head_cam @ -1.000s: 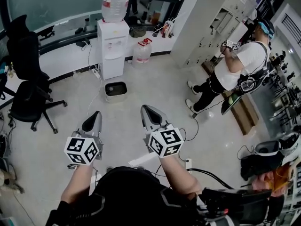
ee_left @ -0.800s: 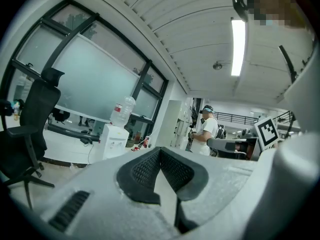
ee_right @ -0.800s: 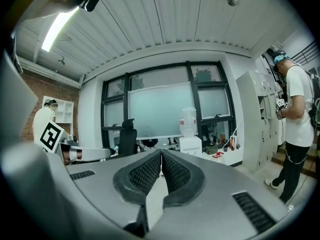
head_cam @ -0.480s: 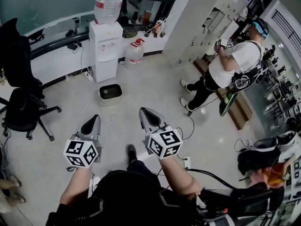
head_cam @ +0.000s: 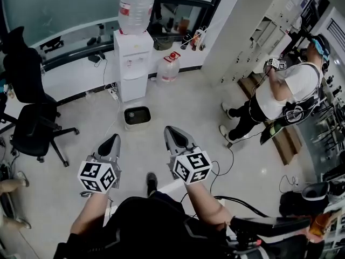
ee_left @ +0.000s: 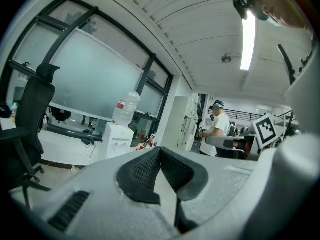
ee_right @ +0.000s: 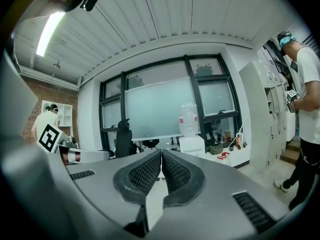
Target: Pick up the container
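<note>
The container [head_cam: 137, 116] sits on the pale floor [head_cam: 183, 101], ahead of and below my two claws, roughly between the lines they point along. It is a low tub with rounded corners, a cream wall and a dark top. I cannot tell whether that dark part is a lid or the hollow inside. It is upright and stands apart from everything, just in front of the foot of the white water dispenser [head_cam: 131, 63].

My left claw [head_cam: 113, 140] is closed, its ribbed pads [ee_left: 145, 170] meeting with nothing between them. My right claw [head_cam: 170, 130] is closed too, its pads [ee_right: 146, 173] together and empty. Both are held side by side, near level, well short of the container.

Beyond the container, the dispenser carries a big clear bottle [head_cam: 136, 7], and a spare water jug [head_cam: 168, 69] stands to its right against the white ledge [head_cam: 70, 72] under the window. A thin cable [head_cam: 112, 109] runs over the floor left of the container. Far off my left claw's side is a black office chair [head_cam: 32, 112]. Off my right claw's side a person [head_cam: 280, 90] stands beside the lockers, with more cable on the floor near their feet. The floor straight ahead of both claws, up to the container, is open. My own shoe [head_cam: 152, 181] shows below, between the claws.
</note>
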A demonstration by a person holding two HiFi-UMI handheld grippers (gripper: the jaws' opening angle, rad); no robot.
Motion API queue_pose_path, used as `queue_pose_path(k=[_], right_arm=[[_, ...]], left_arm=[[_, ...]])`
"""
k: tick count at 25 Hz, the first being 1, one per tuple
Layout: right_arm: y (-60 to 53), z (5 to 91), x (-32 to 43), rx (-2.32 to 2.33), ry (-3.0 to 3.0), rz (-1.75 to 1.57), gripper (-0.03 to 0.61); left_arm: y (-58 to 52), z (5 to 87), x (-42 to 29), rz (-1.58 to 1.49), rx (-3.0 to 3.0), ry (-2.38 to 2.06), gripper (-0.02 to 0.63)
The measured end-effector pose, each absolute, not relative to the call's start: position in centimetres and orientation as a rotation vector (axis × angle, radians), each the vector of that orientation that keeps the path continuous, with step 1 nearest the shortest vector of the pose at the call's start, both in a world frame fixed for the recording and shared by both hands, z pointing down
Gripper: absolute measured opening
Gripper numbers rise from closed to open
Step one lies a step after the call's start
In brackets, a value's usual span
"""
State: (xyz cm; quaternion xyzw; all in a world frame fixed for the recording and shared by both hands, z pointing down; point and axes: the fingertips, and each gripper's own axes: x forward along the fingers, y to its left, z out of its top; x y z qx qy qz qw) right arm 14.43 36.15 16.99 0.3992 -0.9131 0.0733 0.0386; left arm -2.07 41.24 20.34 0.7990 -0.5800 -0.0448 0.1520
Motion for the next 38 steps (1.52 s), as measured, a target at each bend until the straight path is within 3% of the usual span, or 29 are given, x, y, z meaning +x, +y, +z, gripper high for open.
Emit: queue_pose_path(k=[20, 38], right_arm=[[16.7, 16.3, 19.6, 1.127, -2.901, 0.213, 0.009], [8.4, 18.4, 14.8, 1.084, -2.842, 0.214, 0.009]], left_arm=[[22.9, 20.5, 2.8, -0.013, 2.2, -1.744, 0.008], [13.3, 22.5, -0.8, -0.033, 2.207, -1.683, 0.008]])
